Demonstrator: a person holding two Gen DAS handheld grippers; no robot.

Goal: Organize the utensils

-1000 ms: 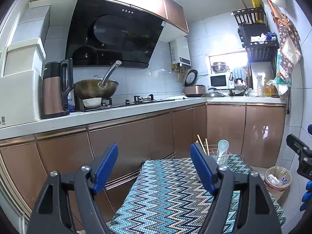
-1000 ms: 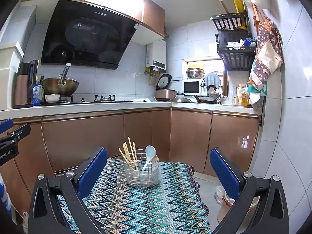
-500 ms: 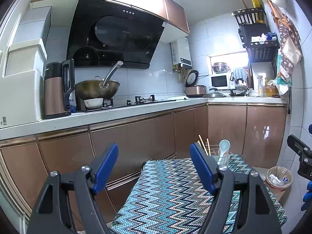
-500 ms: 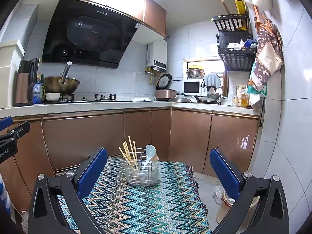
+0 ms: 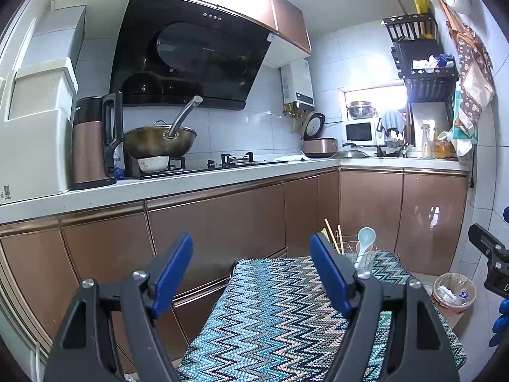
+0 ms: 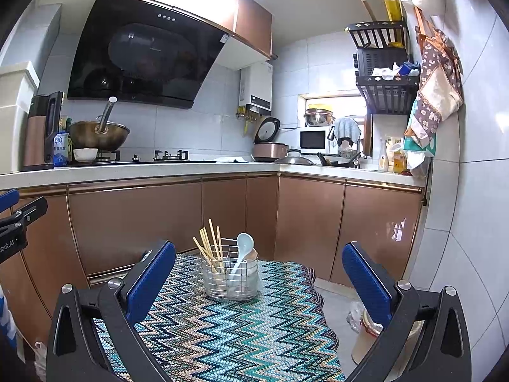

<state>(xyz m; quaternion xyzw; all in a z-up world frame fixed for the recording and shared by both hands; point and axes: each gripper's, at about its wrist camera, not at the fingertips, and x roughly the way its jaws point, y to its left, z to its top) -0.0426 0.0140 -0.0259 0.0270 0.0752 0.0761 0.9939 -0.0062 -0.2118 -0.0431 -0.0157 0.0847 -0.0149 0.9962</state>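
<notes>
Holding my left gripper (image 5: 251, 267) over the near edge of the tabletop (image 6: 222, 334), I keep its blue jaws spread wide and empty. Ahead, on the zigzag-patterned cloth, stands a wire utensil holder (image 6: 229, 278). Wooden chopsticks (image 6: 210, 245) lean in its left part, and a pale spoon (image 6: 243, 248) stands upright in its right. My right gripper (image 6: 259, 273) frames the holder from a distance, jaws also wide apart, gripping nothing.

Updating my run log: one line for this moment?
left gripper: open | right gripper: open | chopsticks, spoon: in wire holder
</notes>
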